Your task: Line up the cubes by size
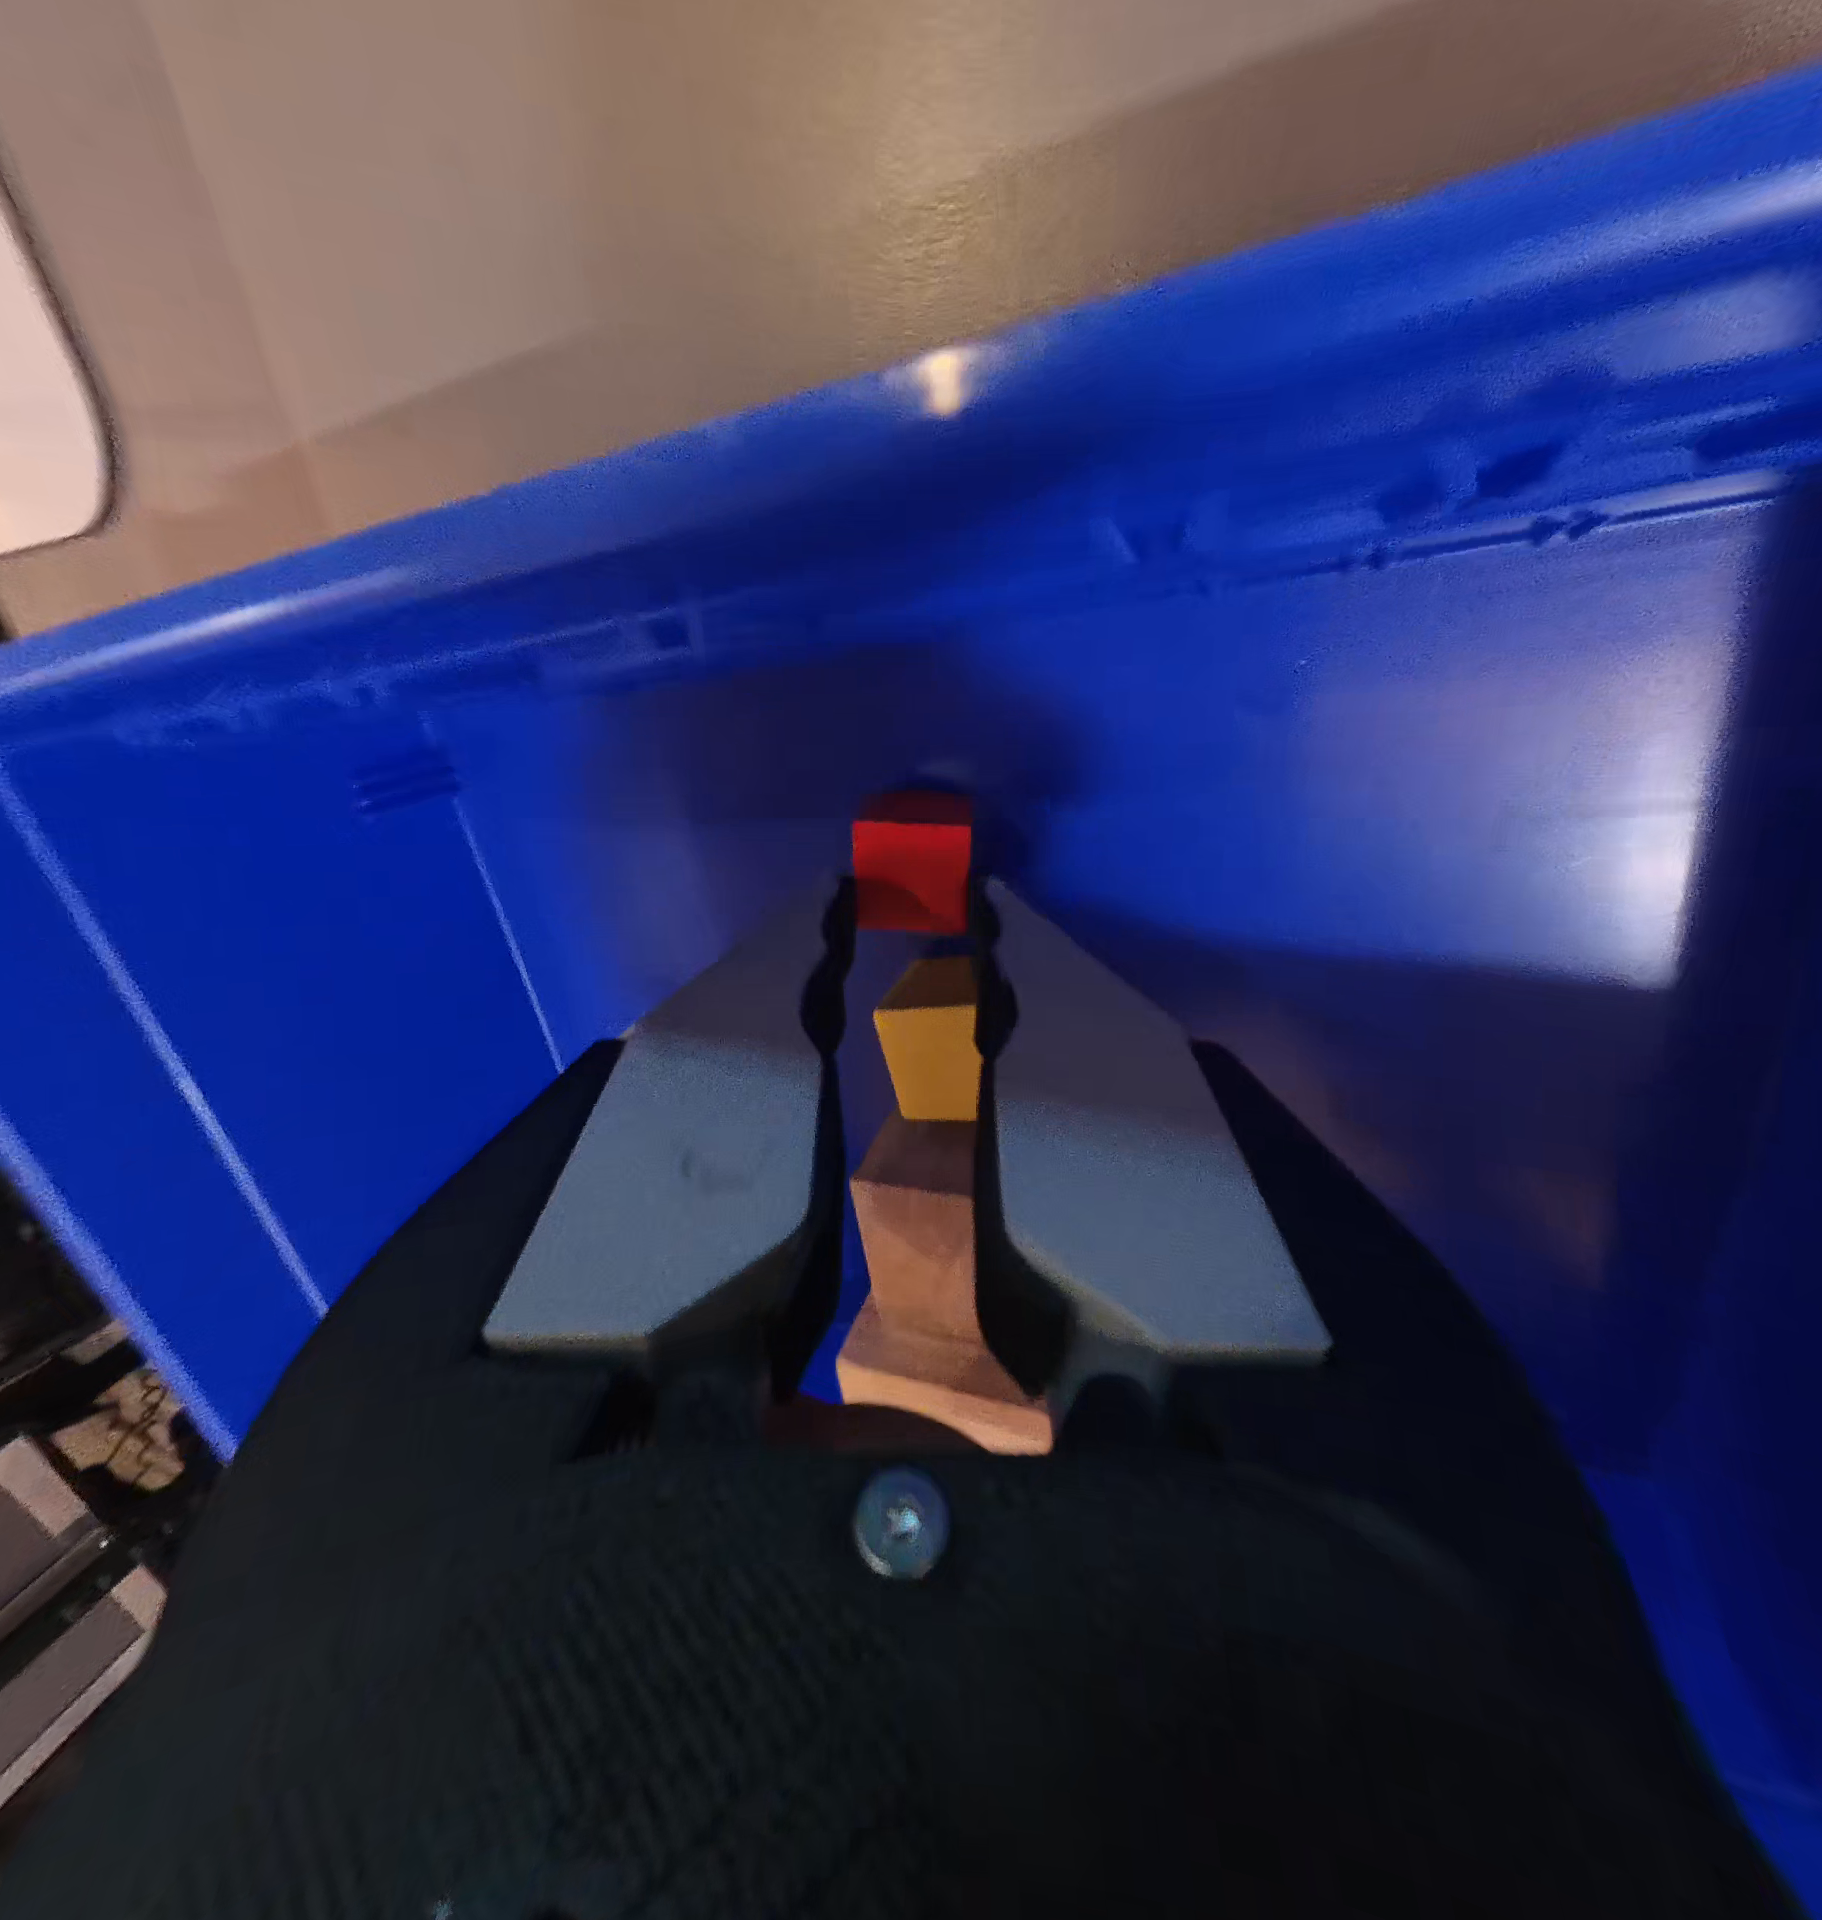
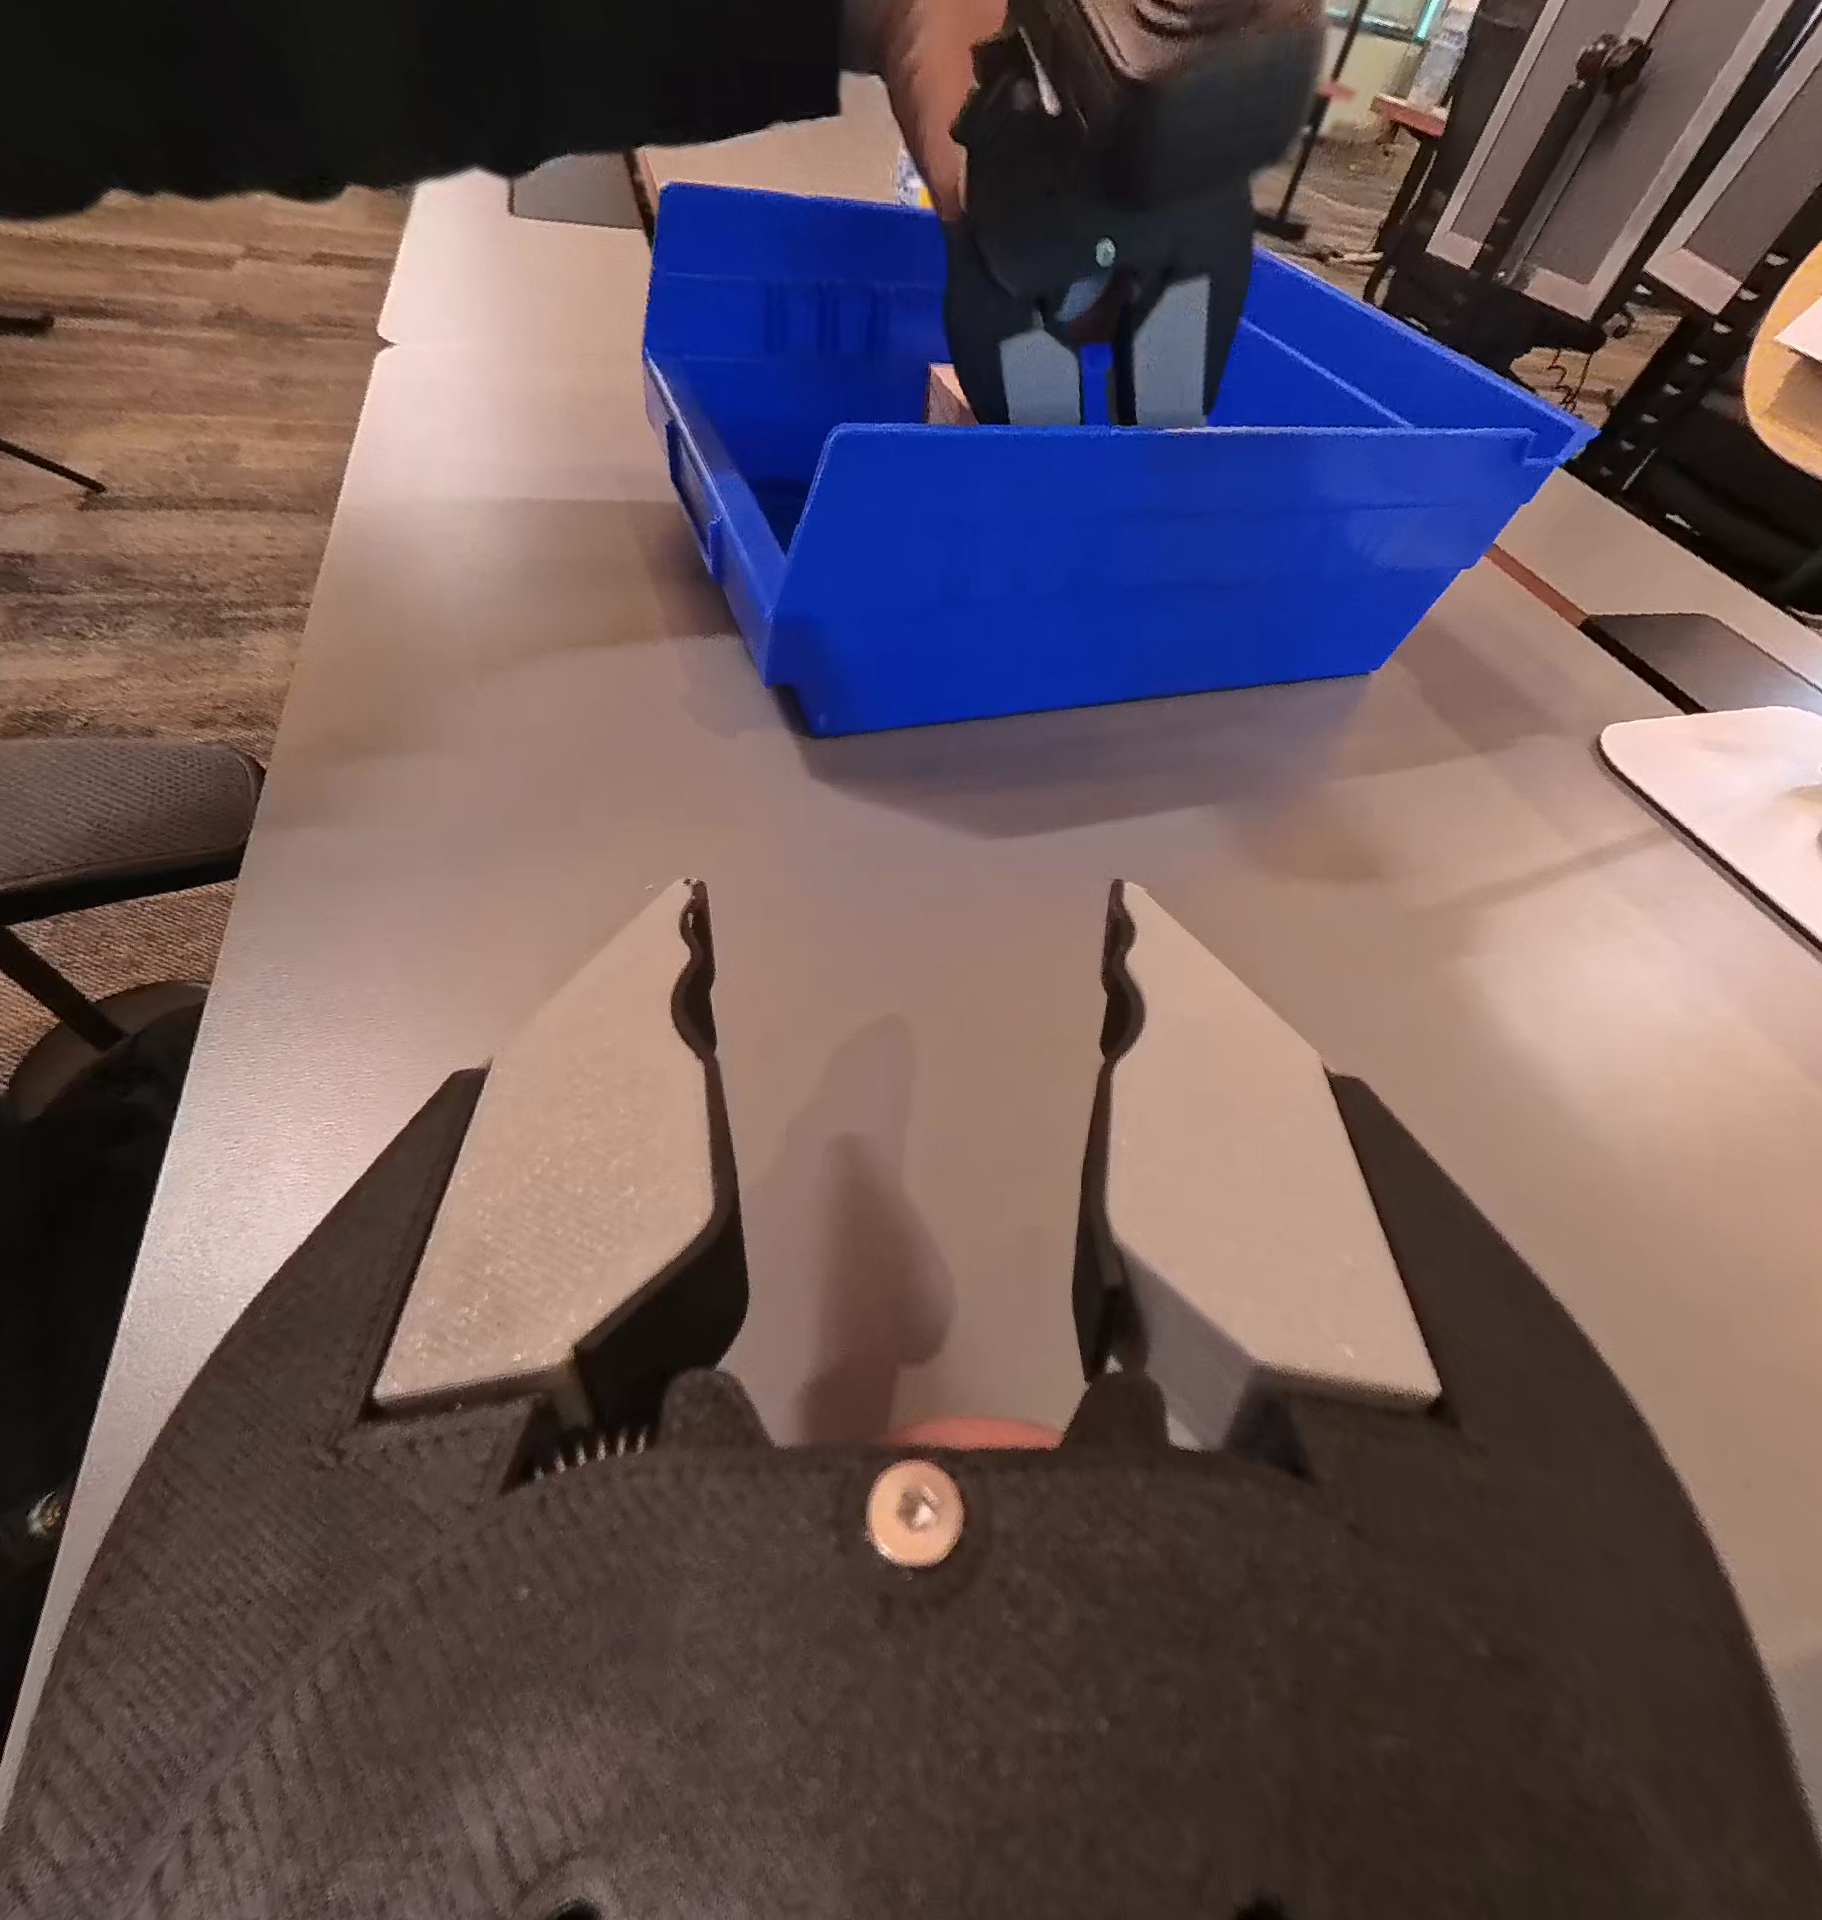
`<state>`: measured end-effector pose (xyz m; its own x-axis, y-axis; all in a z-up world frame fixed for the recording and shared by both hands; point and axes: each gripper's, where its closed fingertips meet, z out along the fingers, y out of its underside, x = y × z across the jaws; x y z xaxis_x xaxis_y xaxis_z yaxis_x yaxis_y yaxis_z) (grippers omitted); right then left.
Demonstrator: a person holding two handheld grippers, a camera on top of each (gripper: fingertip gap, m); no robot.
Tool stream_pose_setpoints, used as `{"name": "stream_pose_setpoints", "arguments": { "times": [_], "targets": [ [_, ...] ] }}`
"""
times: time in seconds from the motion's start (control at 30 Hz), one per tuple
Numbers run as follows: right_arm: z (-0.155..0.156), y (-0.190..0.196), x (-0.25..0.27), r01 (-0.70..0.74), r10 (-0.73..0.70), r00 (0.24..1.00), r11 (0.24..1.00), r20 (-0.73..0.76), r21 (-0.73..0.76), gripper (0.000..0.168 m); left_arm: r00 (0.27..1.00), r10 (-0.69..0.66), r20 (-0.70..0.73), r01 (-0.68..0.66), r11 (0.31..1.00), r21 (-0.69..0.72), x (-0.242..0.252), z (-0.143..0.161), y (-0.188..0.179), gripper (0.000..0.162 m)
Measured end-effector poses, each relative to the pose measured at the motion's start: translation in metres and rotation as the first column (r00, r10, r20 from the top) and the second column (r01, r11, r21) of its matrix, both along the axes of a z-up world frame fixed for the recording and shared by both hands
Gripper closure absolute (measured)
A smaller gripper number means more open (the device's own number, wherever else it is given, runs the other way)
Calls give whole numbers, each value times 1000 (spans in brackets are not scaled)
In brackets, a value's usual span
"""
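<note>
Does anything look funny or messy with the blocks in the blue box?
Nothing looks spilled or broken. The red cube, yellow cube and wooden cube sit in a row inside the blue bin.

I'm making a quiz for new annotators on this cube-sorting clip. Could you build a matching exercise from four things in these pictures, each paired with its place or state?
Things:
1. small red cube
2. small yellow cube
3. right gripper
4. blue plastic bin

Places or states:
A. open over the bare grey tabletop, holding nothing
B. between the left gripper's fingertips
C. on the tabletop, left gripper reaching into it
D. just nearer the camera than the red cube, between the left fingers

Pairs: 1-B, 2-D, 3-A, 4-C
</note>
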<state>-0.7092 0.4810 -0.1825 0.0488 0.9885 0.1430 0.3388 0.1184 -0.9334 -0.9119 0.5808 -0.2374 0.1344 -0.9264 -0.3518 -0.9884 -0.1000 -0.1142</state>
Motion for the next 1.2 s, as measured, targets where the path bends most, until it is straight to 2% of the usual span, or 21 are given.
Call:
{"name": "stream_pose_setpoints", "arguments": {
  "times": [0.1,0.2,0.3,0.37,0.47,0.53,0.6,0.67,0.7,0.77,0.87,0.97,1.1,1.2],
  "targets": [
    [1,1,1,1,-1,1000,1000,1,-11,95,994,35,103,-46,993,106,0,24,-3,142],
    [5,-1,2,-16,16,1000,999,1,-28,99,953,10,304,-96,958,270,17,67,-12,143],
    [14,-18,2,-130,128,991,985,-23,-111,105,865,-120,486,-115,898,426,51,110,-39,143],
    [19,-26,3,-192,190,981,964,-27,-186,112,809,-221,544,-111,852,512,76,131,-62,143],
    [41,-31,1,-267,238,963,906,-128,-328,111,714,-359,601,-90,804,587,119,151,-97,144],
    [63,-36,2,-353,270,933,815,-238,-459,113,671,-430,604,-65,777,626,146,157,-115,144],
    [86,-41,5,-458,306,887,680,-347,-572,120,646,-484,590,-29,757,652,171,159,-129,144],
    [102,-41,10,-536,315,842,570,-437,-622,125,628,-525,574,9,742,670,192,159,-140,144],
    [107,-40,12,-557,311,829,540,-465,-631,130,625,-540,564,23,735,678,199,159,-144,143],
    [109,-41,16,-574,315,818,511,-482,-640,132,625,-557,547,39,722,691,208,158,-148,143],
    [105,-44,18,-571,329,820,510,-468,-643,126,614,-566,550,47,722,690,213,158,-150,143],
    [110,-46,18,-599,335,801,467,-497,-651,127,614,-562,555,46,727,685,215,155,-146,143],
    [100,-50,9,-577,348,817,454,-461,-679,130,603,-559,569,34,730,682,217,151,-141,144],
    [96,-49,5,-560,332,829,471,-451,-682,142,600,-545,585,32,748,663,219,141,-134,143]
  ]
}}
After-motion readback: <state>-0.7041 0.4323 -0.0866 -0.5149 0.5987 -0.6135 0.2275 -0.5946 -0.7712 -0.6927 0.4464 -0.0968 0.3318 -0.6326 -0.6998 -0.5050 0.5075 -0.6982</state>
